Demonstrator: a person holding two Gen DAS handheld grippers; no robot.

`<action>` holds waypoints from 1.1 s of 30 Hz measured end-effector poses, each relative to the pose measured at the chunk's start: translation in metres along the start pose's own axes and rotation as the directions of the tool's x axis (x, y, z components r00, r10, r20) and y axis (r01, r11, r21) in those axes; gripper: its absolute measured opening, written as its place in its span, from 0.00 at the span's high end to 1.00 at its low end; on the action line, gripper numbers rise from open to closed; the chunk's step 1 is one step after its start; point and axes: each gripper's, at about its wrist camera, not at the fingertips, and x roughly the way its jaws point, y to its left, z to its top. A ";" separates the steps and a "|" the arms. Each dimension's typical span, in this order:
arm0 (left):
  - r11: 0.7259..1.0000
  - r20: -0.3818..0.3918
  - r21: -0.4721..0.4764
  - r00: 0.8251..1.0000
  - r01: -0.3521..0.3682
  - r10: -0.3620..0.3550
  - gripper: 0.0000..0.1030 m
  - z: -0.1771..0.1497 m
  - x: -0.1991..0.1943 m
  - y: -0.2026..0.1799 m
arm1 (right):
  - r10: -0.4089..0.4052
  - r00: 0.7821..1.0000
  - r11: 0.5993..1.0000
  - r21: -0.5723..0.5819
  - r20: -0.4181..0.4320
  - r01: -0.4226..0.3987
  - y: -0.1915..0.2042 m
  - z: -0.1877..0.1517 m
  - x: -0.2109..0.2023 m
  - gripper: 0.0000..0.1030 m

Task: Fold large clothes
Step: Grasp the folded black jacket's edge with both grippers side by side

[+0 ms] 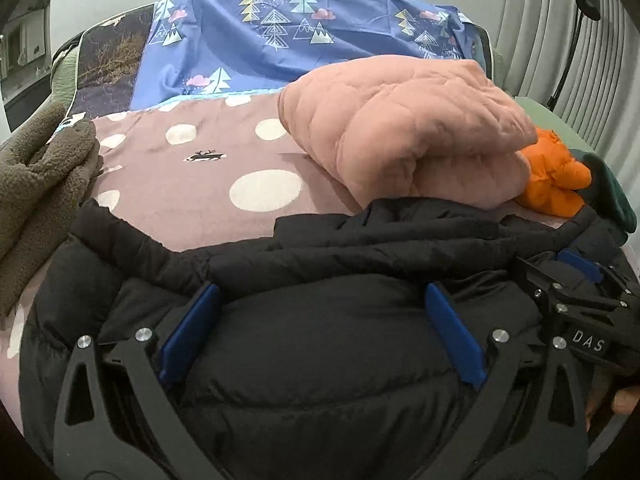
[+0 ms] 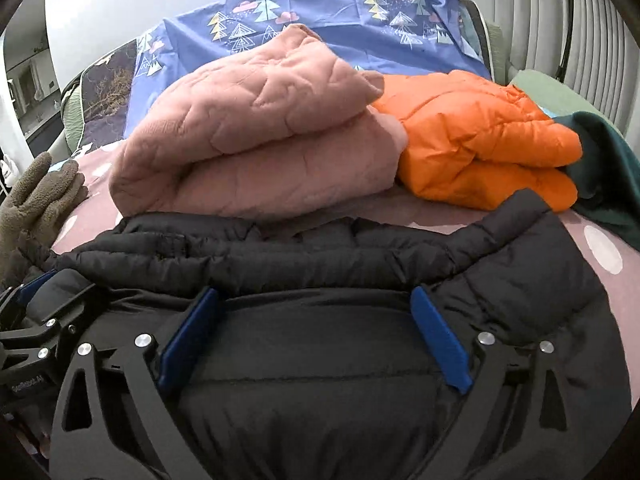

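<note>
The puffer jacket (image 1: pixel 320 264) lies spread across the near edge of the bed (image 1: pixel 192 184), with the left hand-held gripper (image 1: pixel 320 300) and the right hand-held gripper (image 2: pixel 316 304) positioned side by side over it. Behind the jacket lies a folded quilted garment (image 2: pixel 248 140); a folded down jacket (image 2: pixel 480 140) touches its right side, with a further garment (image 2: pixel 604 168) at the far right. A fleece garment (image 1: pixel 40 184) lies at the left edge of the bed, and a printed sheet (image 1: pixel 280 40) stands behind everything.

Left gripper (image 1: pixel 320 300) and right gripper (image 2: pixel 316 300) both spread wide.

black puffer jacket (image 2: pixel 320 360), pink quilted coat (image 2: pixel 256 152) (orange jacket (image 2: pixel 480 152) beside).
</note>
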 end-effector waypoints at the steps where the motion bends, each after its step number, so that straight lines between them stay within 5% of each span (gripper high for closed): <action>1: 1.000 0.002 0.001 1.000 -0.002 0.002 0.02 -0.001 0.002 0.000 | -0.004 1.000 1.000 -0.003 0.007 0.004 0.001 -0.001 0.002 0.05; 33: 0.999 -0.074 0.015 0.996 -0.040 0.041 0.02 -0.009 0.033 -0.002 | -0.025 0.999 0.999 -0.032 -0.040 0.024 0.008 -0.004 0.029 0.01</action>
